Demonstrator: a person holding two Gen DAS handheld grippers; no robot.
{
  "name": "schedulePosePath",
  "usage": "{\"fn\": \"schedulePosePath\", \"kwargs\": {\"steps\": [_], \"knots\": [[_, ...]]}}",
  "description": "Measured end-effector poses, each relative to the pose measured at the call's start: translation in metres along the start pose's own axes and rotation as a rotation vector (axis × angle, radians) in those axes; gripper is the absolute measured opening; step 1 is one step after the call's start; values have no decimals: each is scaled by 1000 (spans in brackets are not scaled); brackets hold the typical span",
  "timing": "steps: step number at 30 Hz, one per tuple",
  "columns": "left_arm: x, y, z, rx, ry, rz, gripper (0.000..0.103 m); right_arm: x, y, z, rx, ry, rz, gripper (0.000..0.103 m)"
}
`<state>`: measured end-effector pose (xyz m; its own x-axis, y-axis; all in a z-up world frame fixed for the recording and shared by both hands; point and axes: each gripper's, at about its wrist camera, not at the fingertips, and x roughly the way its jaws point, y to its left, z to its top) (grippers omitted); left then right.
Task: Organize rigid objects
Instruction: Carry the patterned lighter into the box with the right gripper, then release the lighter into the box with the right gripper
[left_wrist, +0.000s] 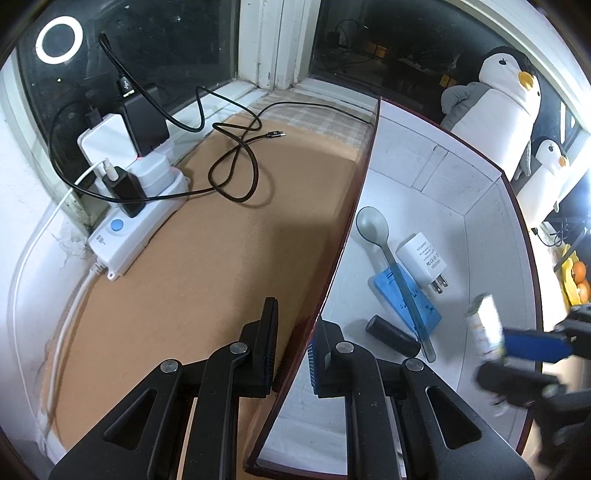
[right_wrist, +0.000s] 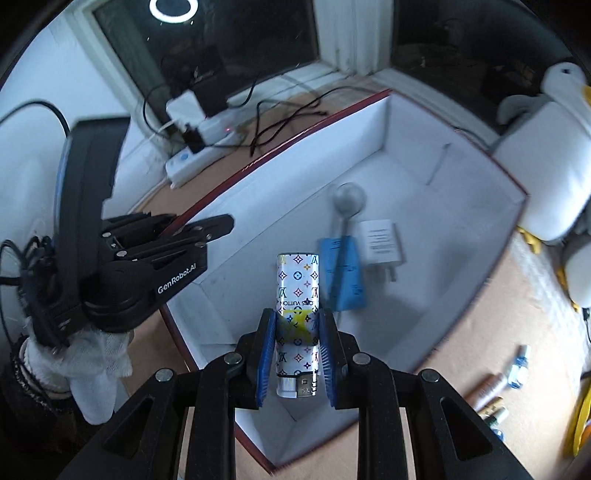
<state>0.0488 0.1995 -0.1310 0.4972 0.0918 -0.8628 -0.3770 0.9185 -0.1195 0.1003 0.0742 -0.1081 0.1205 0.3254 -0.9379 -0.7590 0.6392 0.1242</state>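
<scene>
An open box (left_wrist: 424, 158), white inside with a dark red rim, lies on the brown tabletop. My left gripper (left_wrist: 297, 325) is shut on its near left wall, one finger outside and one inside. In the box lie a grey spoon (left_wrist: 373, 225), a white charger plug (left_wrist: 423, 258), a blue flat piece (left_wrist: 402, 295) and a black cylinder (left_wrist: 391, 336). My right gripper (right_wrist: 297, 321) hangs over the box (right_wrist: 406, 147), shut on a white lighter (right_wrist: 297, 280) with a colourful monogram print. The left gripper (right_wrist: 221, 225) shows at the rim, held by a white-gloved hand.
A white power strip (left_wrist: 136, 221) with chargers and a loose black cable (left_wrist: 236, 162) sit on the table left of the box, under the window. Penguin plush toys (left_wrist: 495, 103) stand behind the box. Small items (right_wrist: 517, 369) lie on the table to its right.
</scene>
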Motion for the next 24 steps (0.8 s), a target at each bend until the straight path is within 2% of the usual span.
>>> {"fn": "schedulePosePath", "kwargs": {"steps": [8,24], "knots": [[1,1,0,1,-5,-7,13,29,6,3,-9,60,-15,21],[3,1,0,2,-8,-6,13,49,4,6,4,116,-30,21]]}}
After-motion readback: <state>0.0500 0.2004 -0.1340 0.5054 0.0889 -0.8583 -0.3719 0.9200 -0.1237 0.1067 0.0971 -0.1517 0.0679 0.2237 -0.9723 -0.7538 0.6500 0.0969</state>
